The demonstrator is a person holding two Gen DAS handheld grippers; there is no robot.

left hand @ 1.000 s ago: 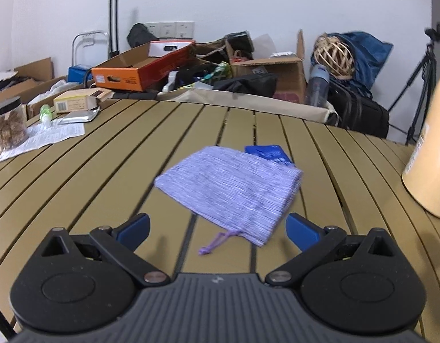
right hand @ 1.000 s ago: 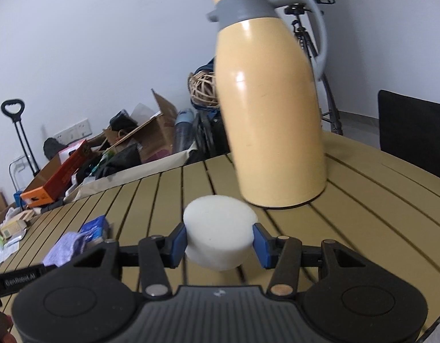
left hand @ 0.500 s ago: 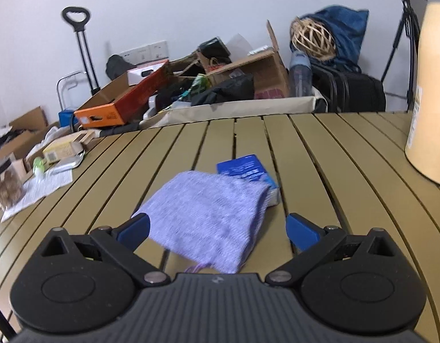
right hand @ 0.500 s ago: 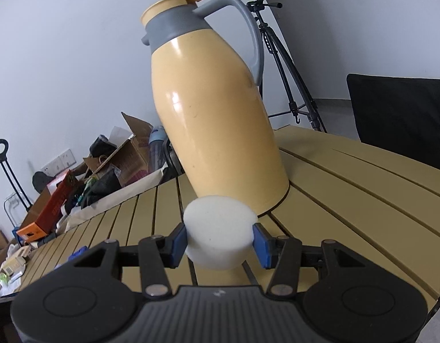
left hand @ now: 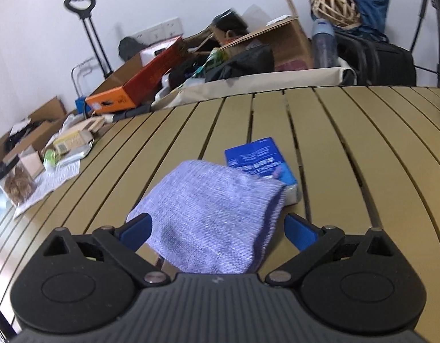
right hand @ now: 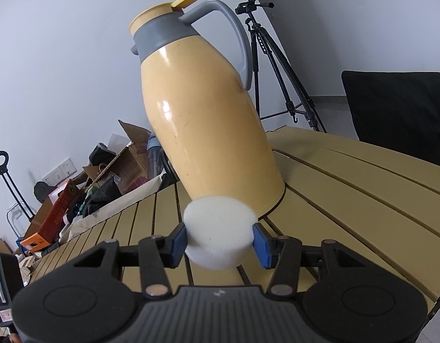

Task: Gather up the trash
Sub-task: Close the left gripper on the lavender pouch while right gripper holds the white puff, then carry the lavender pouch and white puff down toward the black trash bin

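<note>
In the left wrist view a purple knitted pouch [left hand: 211,217] lies on the slatted table [left hand: 348,148], partly over a blue tissue pack [left hand: 260,160]. My left gripper [left hand: 217,230] is open, its blue fingertips on either side of the pouch's near end, not touching it. In the right wrist view my right gripper [right hand: 220,241] is shut on a white round foam piece [right hand: 218,233] and holds it above the table, just in front of a yellow thermos jug [right hand: 208,131].
Beyond the table's far edge lie cardboard boxes [left hand: 280,40], an orange box [left hand: 139,85], bags and a trolley handle [left hand: 85,25]. A jar and papers [left hand: 34,183] sit at the table's left. A tripod [right hand: 277,65] and a dark chair [right hand: 397,108] stand at the right.
The left gripper has moved forward so the pouch now lies between its fingertips. The right gripper has tilted and closed in on the jug, still holding the foam piece.
</note>
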